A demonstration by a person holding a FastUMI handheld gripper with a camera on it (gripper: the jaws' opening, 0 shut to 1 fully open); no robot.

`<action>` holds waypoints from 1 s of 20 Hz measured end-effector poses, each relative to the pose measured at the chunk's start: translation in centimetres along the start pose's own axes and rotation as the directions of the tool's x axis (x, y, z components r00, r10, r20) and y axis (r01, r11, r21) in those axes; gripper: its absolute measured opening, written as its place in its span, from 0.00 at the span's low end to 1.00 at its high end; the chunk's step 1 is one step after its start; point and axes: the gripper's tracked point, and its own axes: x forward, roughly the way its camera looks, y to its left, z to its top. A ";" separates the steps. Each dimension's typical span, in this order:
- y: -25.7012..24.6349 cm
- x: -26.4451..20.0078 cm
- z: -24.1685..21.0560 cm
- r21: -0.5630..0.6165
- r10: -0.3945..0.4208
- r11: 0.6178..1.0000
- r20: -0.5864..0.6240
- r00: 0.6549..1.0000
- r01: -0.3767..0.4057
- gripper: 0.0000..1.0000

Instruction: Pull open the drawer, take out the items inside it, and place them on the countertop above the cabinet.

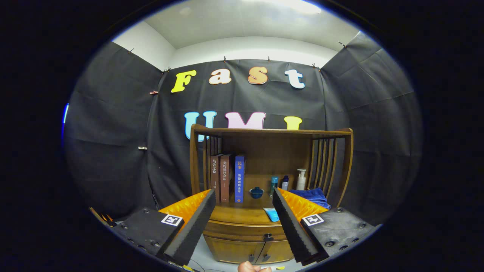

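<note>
A wooden cabinet with a shelf unit on top stands ahead of me. Its drawer front is closed, with a small dark knob at the middle. My gripper is open, its two black foam fingers wide apart and held well back from the cabinet, framing the countertop and drawer. Nothing lies between the fingers. The inside of the drawer is hidden.
On the countertop stand three books, a small blue lidded bowl, a teal bottle, a small dark-capped bottle, a white pump bottle, a blue cloth and a light-blue tube. Two lower doors sit beneath the drawer. A hand shows below.
</note>
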 end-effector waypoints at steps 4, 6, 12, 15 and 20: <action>0.0 -0.1 0.2 -0.014 -0.004 1.000 0.007 1.000 0.004 0.99; 0.0 -0.2 0.3 -0.017 -0.002 1.000 0.009 1.000 0.002 0.99; 0.1 -0.3 0.5 -0.023 -0.002 1.000 0.012 1.000 0.002 0.99; 0.1 -0.3 0.3 -0.026 -0.001 1.000 0.008 1.000 0.001 0.99; 0.3 -0.3 0.0 -0.031 -0.002 1.000 0.002 1.000 0.002 0.99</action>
